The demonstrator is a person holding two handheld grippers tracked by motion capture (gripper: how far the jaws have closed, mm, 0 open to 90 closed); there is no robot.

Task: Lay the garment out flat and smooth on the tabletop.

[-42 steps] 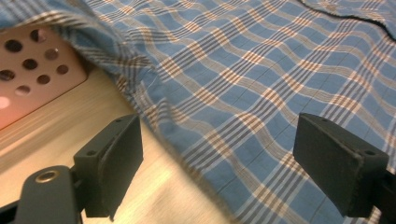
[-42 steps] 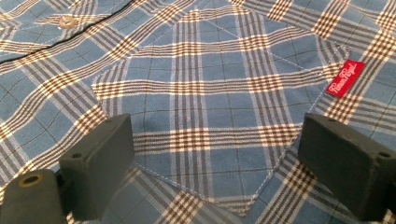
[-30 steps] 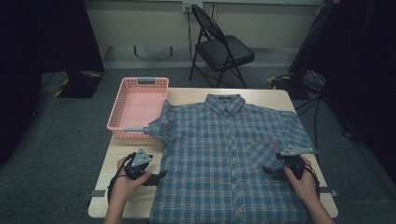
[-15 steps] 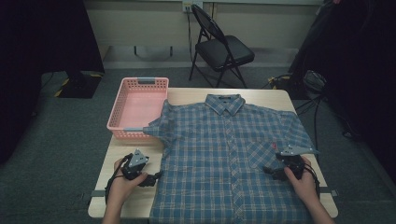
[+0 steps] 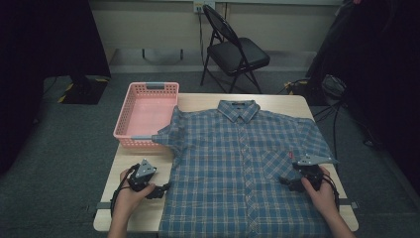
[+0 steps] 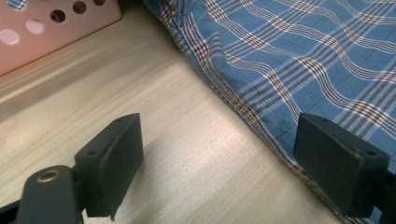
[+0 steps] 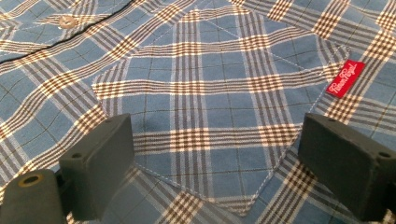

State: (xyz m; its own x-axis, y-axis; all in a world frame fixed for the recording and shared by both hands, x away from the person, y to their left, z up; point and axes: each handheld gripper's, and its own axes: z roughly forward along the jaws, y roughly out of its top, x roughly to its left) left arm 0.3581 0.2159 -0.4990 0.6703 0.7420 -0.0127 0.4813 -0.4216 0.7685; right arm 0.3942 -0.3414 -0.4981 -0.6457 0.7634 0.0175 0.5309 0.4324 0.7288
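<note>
My view from above: a blue plaid short-sleeved button-up shirt (image 5: pixel 242 163) lies spread flat, front up, collar away from me, across a light wooden table (image 5: pixel 133 163). A pink perforated plastic basket (image 5: pixel 147 113) stands at the table's far left corner, and one shirt sleeve touches its side. My left gripper (image 5: pixel 161 191) rests on bare wood just beside the shirt's left edge; in the left gripper view (image 6: pixel 219 168) its jaws stand spread, one over wood, one over the hem, grasping nothing. My right gripper (image 5: pixel 286 182) sits over the chest pocket (image 7: pixel 210 116), jaws released and wide, near a small red woven label (image 7: pixel 345 78).
</note>
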